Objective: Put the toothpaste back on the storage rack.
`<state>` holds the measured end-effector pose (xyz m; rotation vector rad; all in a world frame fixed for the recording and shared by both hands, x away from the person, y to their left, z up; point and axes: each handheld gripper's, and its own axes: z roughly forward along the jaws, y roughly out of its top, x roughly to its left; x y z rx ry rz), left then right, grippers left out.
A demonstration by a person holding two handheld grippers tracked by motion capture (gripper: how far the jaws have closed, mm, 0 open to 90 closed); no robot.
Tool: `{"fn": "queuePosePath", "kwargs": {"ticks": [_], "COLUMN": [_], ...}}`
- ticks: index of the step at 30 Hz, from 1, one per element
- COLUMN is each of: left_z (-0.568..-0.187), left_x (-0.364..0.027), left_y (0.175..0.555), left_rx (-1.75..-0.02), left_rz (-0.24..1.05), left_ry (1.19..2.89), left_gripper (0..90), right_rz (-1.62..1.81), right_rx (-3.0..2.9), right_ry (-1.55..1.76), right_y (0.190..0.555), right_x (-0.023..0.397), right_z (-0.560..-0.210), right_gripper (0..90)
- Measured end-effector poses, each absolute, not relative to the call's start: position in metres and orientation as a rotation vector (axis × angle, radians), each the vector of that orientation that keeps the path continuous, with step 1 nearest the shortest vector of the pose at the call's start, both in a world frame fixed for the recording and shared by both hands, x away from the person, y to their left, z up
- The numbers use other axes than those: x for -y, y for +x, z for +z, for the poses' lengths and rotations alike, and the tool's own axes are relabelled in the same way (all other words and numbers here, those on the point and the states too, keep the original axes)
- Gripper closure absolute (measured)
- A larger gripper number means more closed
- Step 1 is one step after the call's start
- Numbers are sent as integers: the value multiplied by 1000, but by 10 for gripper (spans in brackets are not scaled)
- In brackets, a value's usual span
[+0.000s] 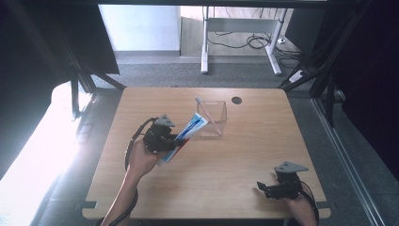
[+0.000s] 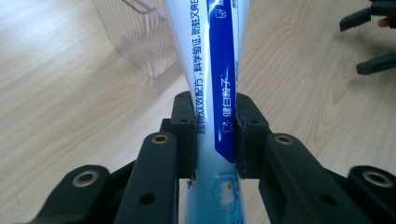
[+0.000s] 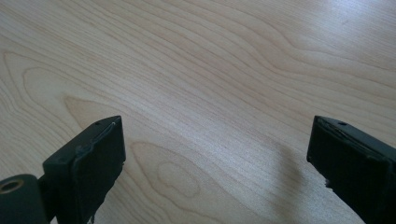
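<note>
Pinching the toothpaste tube (image 2: 215, 88) mid-length, the left gripper (image 1: 170, 140) holds it above the bench (image 1: 244, 165), long axis aimed up toward the clear container (image 1: 212, 117) just beyond. Well apart, the right gripper (image 1: 269, 187) rests with jaws spread and empty, so the left hand looks better placed to drop it in.

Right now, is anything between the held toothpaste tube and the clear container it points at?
Nothing visible blocks it. The left gripper clamps the toothpaste tube, whose tip nears the clear container. A toothbrush already leans inside.

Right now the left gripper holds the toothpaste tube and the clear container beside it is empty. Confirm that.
Not quite. The left gripper does hold the toothpaste tube, but the clear container isn't empty: a pink toothbrush leans inside it, as the high view shows.
</note>
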<state>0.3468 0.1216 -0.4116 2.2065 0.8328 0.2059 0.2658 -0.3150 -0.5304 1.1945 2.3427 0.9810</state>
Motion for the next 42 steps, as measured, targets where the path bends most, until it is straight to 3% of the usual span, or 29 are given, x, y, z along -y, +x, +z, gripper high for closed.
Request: {"fn": "queuePosePath", "kwargs": {"ticks": [42], "left_z": [-392], "left_x": [-86], "left_y": [402], "left_rx": [-807], "left_rz": [277], "left_ry": [2116], "left_gripper": [734], "right_rz": [1001], "right_rx": [-2345], "right_ry": [1189], "right_y": [265], "right_x": [315], "right_z": [-529], "right_gripper": [44]}}
